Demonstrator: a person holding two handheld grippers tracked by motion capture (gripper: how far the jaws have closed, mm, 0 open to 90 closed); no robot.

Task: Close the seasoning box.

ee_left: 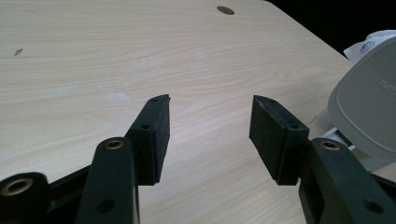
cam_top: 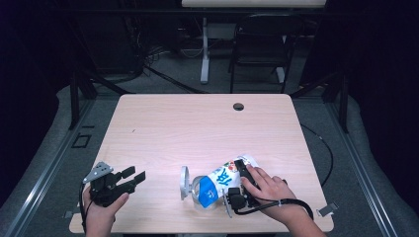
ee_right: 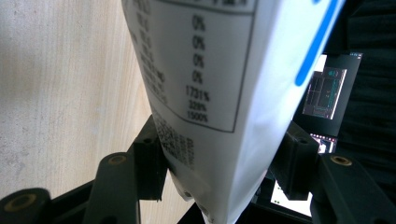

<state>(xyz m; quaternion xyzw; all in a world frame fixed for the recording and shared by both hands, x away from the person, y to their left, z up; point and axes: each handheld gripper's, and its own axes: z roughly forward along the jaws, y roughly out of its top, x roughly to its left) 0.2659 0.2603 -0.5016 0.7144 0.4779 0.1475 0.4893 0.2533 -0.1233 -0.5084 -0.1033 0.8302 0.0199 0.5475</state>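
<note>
The white and blue bag (cam_top: 221,180) lay tilted on its side, long axis running diagonally, one end toward the far right of the table (cam_top: 163,128) and the other dipping toward the near left into a clear plastic container (cam_top: 200,193) beside a round grey lid (cam_top: 184,181). Soft printed film it was, glossy, with red and green spots on the upper face and a boxed table of percentages on the back panel, seen close in the right gripper view (ee_right: 219,70). The right gripper (cam_top: 243,174) sat right on it: black jaws spread wide, a foam pad pressed against each side of the bag, clamped across its width. Well off to that tool's left, the left gripper (cam_top: 134,176) hovered near the front edge over pale wood-grain laminate, its jaws apart with nothing between the flat black pads (ee_left: 154,135). Beyond lay a small round hole (cam_top: 238,106) in the tabletop.
</note>
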